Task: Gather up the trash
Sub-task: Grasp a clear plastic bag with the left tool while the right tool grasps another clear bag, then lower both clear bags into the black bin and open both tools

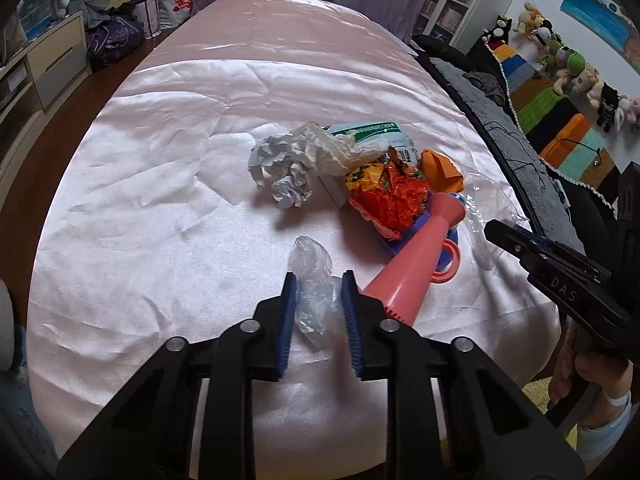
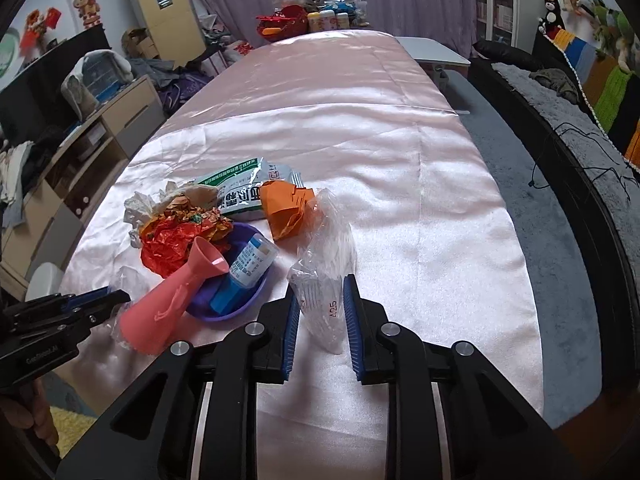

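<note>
On the pink satin table (image 1: 160, 200) lies a pile of trash: crumpled grey-white paper (image 1: 284, 168), a red-orange foil wrapper (image 1: 384, 200), orange paper (image 2: 286, 210), a green-white packet (image 2: 244, 184). A purple dish (image 2: 244, 304) holds a small bottle (image 2: 252, 260) and a blue piece. A pink funnel-shaped cone (image 2: 172, 300) lies against it. My left gripper (image 1: 318, 292) stands open around a crumpled clear plastic bag (image 1: 312, 280). My right gripper (image 2: 322, 296) stands open around a clear plastic bag (image 2: 328, 256) marked 425.
A red basket and bottles (image 2: 312, 20) stand at the table's far end. Drawers and clutter (image 2: 100, 128) line the left. A dark grey couch (image 2: 560, 128) with a striped blanket and plush toys runs along the right. A white bin (image 2: 44, 280) stands at the left.
</note>
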